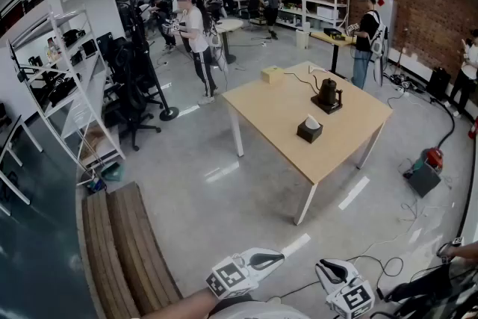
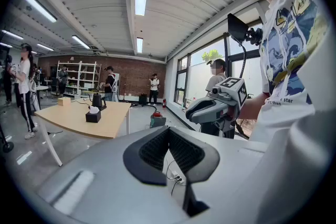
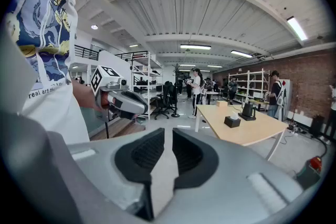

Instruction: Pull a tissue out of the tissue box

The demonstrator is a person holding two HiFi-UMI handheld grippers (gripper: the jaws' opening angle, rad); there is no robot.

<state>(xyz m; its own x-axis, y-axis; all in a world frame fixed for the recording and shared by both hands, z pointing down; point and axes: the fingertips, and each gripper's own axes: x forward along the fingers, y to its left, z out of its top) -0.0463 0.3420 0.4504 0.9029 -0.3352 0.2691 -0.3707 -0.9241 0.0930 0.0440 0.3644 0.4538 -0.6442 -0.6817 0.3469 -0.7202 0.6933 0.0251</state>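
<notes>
On the far table [image 1: 272,112], the tissue box [image 1: 309,133] stands untouched, nothing pulled yet; left gripper [image 2: 169,132] jaws together, right gripper [image 3: 168,136] jaws slightly apart, both empty, well away.

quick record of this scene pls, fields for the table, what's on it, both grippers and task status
table: light wood, well across the floor from the person
on table: black tissue box with a white tissue sticking up; kettle; small box
left gripper: jaws together at the tips, empty
right gripper: jaws slightly apart, empty
task status: not started, tissue untouched
</notes>
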